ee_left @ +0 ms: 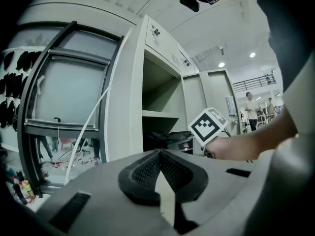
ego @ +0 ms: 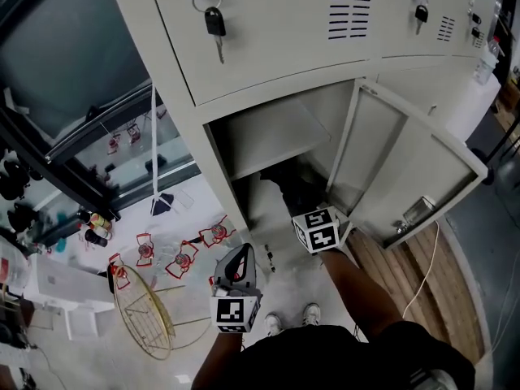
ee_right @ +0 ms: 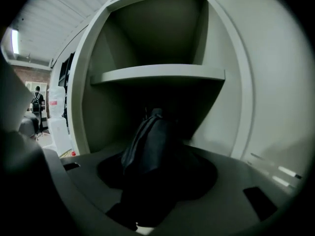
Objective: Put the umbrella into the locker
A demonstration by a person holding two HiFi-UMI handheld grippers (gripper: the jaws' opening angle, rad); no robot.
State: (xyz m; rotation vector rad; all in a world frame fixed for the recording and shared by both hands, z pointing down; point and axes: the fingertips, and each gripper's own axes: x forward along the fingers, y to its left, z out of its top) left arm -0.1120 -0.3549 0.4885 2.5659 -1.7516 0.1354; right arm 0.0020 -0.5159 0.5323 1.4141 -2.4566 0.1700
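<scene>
A folded black umbrella sits between the jaws of my right gripper, which is shut on it. Its tip reaches into the lower compartment of the grey locker, under the shelf. In the head view, the right gripper is at the locker's mouth with the umbrella dark inside, beside the swung-open door. My left gripper hangs lower left, away from the locker. Seen close up, this gripper is shut, with nothing held. From there the umbrella shows inside the locker.
Keys hang from the upper locker door. On the floor to the left lie a wire basket and several red-framed items. A white cable runs over the wood floor at right. People stand far off.
</scene>
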